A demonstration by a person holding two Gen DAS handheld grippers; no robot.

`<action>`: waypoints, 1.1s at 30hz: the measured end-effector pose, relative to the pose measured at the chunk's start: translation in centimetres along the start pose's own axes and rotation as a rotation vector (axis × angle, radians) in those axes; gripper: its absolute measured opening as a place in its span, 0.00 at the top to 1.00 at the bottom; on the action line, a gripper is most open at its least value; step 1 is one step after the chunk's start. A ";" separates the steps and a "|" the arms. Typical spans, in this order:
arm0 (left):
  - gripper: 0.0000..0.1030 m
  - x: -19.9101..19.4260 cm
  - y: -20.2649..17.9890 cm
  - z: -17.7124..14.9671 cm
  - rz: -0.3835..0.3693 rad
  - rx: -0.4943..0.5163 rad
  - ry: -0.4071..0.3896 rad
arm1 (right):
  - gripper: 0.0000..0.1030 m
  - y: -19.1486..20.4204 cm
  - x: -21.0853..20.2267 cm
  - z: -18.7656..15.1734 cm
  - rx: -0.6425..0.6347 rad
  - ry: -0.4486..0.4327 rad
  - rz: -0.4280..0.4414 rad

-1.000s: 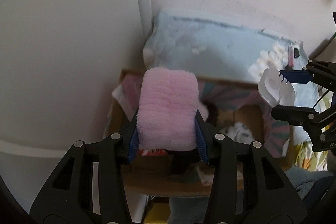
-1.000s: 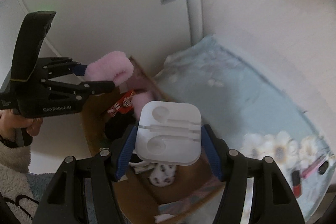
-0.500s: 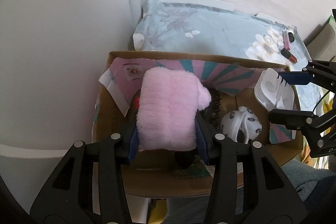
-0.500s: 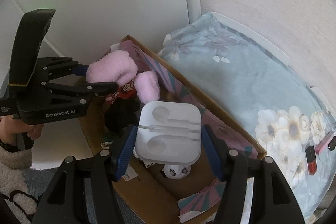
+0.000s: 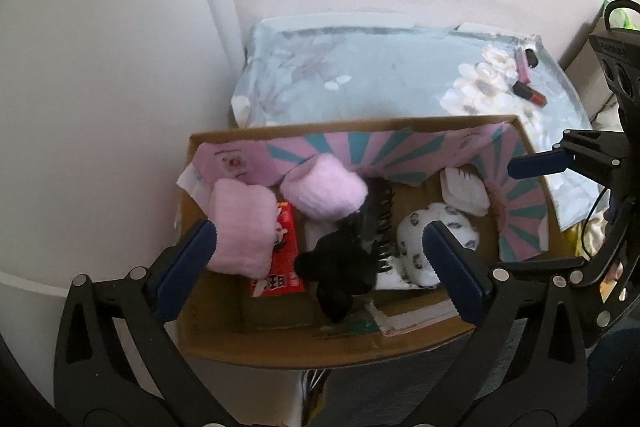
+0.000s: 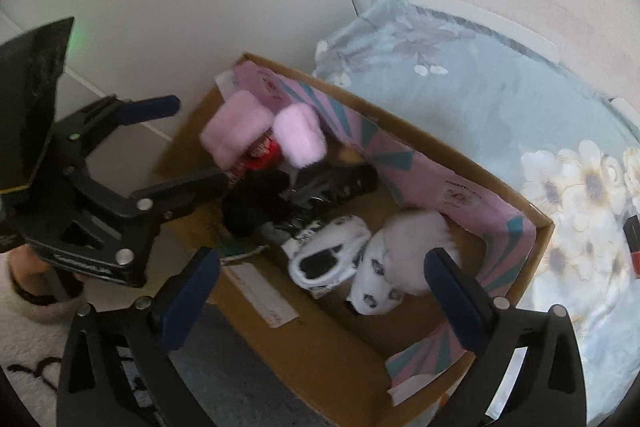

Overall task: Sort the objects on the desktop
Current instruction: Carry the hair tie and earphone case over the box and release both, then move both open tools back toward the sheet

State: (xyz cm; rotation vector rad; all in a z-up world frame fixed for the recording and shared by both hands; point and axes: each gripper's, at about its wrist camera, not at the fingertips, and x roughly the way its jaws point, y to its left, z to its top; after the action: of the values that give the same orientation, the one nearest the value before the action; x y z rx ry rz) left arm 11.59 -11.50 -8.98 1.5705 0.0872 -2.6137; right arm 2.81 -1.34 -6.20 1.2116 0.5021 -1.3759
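Left wrist view: I had left gripper (image 5: pixel 320 259) and right gripper (image 6: pixel 320 285) just opened wide, empty; pink pad (image 5: pixel 240 231), white case (image 5: pixel 464 187) in box (image 5: pixel 320 347); lipsticks (image 5: pixel 530 95) upper right left.

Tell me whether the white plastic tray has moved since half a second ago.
Yes. The right gripper has just opened and the white plastic tray has left its jaws; it now lies in the cardboard box, against the pink-lined far corner.
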 end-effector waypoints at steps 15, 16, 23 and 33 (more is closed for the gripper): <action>0.00 -1.7 -6.6 6.0 -0.104 0.149 -0.092 | 0.01 -6.2 -7.8 -3.4 0.234 -0.085 -0.092; 0.00 -1.9 -7.6 6.8 -0.108 0.170 -0.102 | 0.01 -7.3 -9.2 -4.0 0.262 -0.111 -0.128; 0.00 -1.1 -14.6 13.2 -0.200 0.321 -0.129 | 0.01 -15.5 -16.6 -5.9 0.462 -0.216 -0.258; 0.00 6.9 -24.1 20.8 -0.243 0.463 -0.022 | 0.01 -29.3 -16.6 -3.9 0.642 -0.195 -0.211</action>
State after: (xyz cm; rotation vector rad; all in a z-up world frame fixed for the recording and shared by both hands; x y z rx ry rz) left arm -12.49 10.13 -5.29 1.7567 -0.3801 -2.9984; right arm -25.90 16.50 -3.56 1.5372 0.0378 -1.8985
